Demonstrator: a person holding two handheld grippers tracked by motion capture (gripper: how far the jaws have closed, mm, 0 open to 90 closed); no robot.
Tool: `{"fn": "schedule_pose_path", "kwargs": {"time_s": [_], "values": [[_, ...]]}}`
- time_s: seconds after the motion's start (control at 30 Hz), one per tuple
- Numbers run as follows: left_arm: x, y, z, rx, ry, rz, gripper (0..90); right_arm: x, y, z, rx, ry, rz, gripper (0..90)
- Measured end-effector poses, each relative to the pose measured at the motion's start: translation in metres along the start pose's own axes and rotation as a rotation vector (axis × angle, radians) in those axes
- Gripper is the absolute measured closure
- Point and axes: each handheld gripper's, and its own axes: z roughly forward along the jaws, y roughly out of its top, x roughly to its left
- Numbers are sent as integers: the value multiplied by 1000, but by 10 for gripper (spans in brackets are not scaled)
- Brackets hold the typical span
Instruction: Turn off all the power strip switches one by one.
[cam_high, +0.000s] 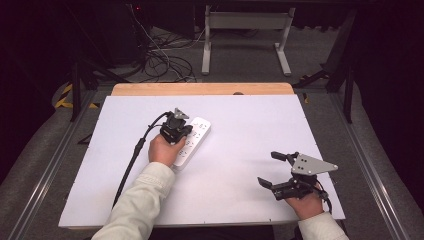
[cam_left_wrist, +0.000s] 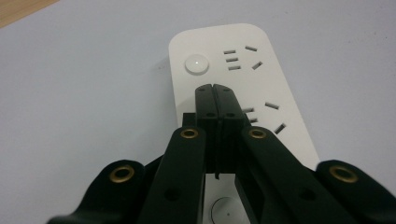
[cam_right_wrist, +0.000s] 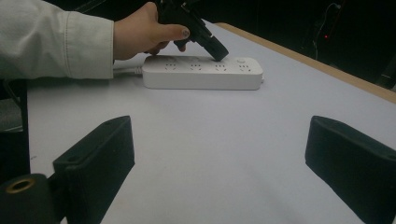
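Observation:
A white power strip (cam_high: 192, 140) with several sockets and a round button lies left of the table's middle. My left gripper (cam_high: 186, 131) is shut, its tips pointing down at the strip's top. In the left gripper view the two jaws press together with nothing between them, and the tips (cam_left_wrist: 215, 88) sit just short of the round button (cam_left_wrist: 196, 64) on the power strip (cam_left_wrist: 275, 79). In the right gripper view the left gripper (cam_right_wrist: 219, 53) meets the power strip (cam_right_wrist: 201, 72) near its button end. My right gripper (cam_high: 268, 169) rests open near the front right, nothing between its fingers (cam_right_wrist: 100, 156).
The white table top (cam_high: 250, 130) has a wooden strip (cam_high: 200, 89) along its far edge. A black cable (cam_high: 131, 165) trails from the left gripper toward the front. A white cord leaves the strip under the person's sleeve (cam_right_wrist: 56, 39). Cables and a stand lie on the floor beyond.

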Motion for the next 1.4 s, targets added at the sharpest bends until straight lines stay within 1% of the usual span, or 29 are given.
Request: {"fn": "schedule_pose_path", "kwargs": {"time_s": [0.13,0.23,0.27,0.37,0.43,0.5,0.6,0.7,0.77,0.83,0.87,0.93,1.0,1.07,1.1,1.13,1.17,1.2,1.23,1.3,1.37,1.4], "values": [[-3,0,0,4,12,11,900,0,0,0,0,3,-1,86],[-1,0,0,5,-1,5,900,0,0,0,-3,3,-3,86],[-2,0,0,5,1,7,900,0,0,0,-3,4,-3,86],[-6,1,0,13,26,28,900,0,0,0,-1,6,-2,86],[-5,1,0,13,18,22,900,1,0,0,0,6,-4,86],[-3,1,0,9,2,5,900,1,1,0,-6,9,-8,86],[-4,1,0,10,18,18,900,1,1,0,-6,9,-8,86],[-4,1,0,11,18,15,900,1,1,0,-5,10,-8,86],[-4,1,0,16,9,5,900,1,1,0,-5,13,-9,86],[-3,1,0,15,6,5,900,1,1,0,-6,13,-9,86],[-3,1,1,18,7,0,900,1,1,0,-8,13,-9,86],[-4,1,1,20,11,4,900,1,1,0,-5,14,-9,86],[-3,1,1,18,6,0,900,1,1,0,-3,15,-9,86],[-4,2,0,21,15,6,900,1,1,1,-3,15,-10,86],[-5,3,0,26,16,3,900,1,1,0,-3,15,-9,86],[-6,4,-2,13,16,13,900,1,1,1,-6,15,-8,86],[-5,5,-3,28,28,21,900,1,1,0,-5,15,-9,86],[-4,5,-4,31,40,17,900,1,1,0,-5,13,-10,86],[-1,4,-5,25,31,2,900,0,1,0,-5,12,-11,86],[6,5,-10,-4,3,-33,900,0,0,0,-5,13,-7,85],[10,8,-15,-35,-7,-44,900,0,0,0,3,11,-2,85],[12,9,-18,-46,-1,-44,900,0,0,1,6,10,-2,85]]}}
